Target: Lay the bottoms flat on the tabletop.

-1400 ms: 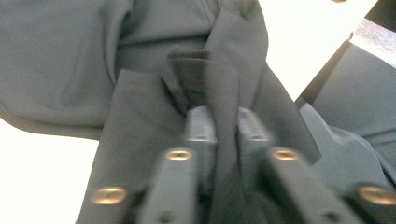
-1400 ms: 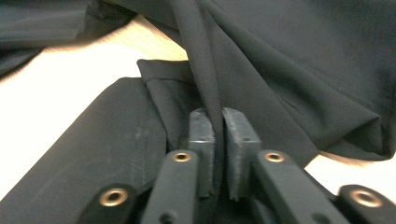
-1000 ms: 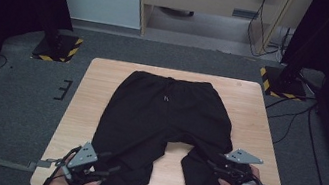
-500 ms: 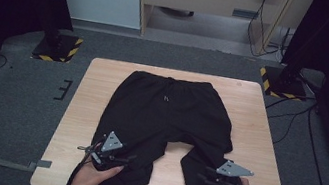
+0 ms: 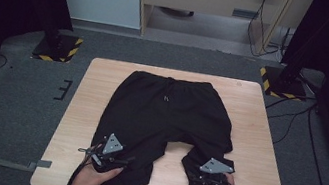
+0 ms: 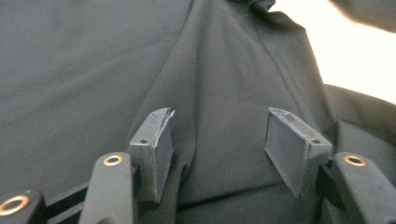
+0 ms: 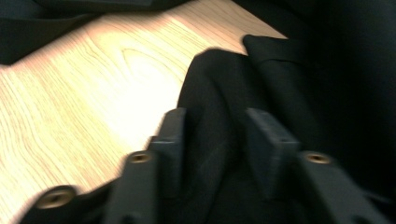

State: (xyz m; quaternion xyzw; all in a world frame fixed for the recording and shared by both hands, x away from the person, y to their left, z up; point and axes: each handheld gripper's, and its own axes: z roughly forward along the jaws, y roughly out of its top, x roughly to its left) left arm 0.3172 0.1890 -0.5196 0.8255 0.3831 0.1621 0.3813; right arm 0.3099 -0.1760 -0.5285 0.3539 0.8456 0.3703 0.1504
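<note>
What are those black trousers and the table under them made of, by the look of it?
The trousers look like soft, matte knit cloth, perhaps jersey: they fold in smooth creases and have a drawstring waist. The table looks like pale wood or wood-look laminate: grain lines show, with a slight sheen.

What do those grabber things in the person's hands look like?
Each hand holds a black tool. The left gripper and right gripper both carry a grey three-cornered plate on top and trail thin black cables. Their jaws are black with flat dark pads and brass-coloured rivets.

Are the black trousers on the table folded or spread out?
Mostly spread: the black trousers lie flat on the table, legs apart; only one leg's end looks bunched.
</note>
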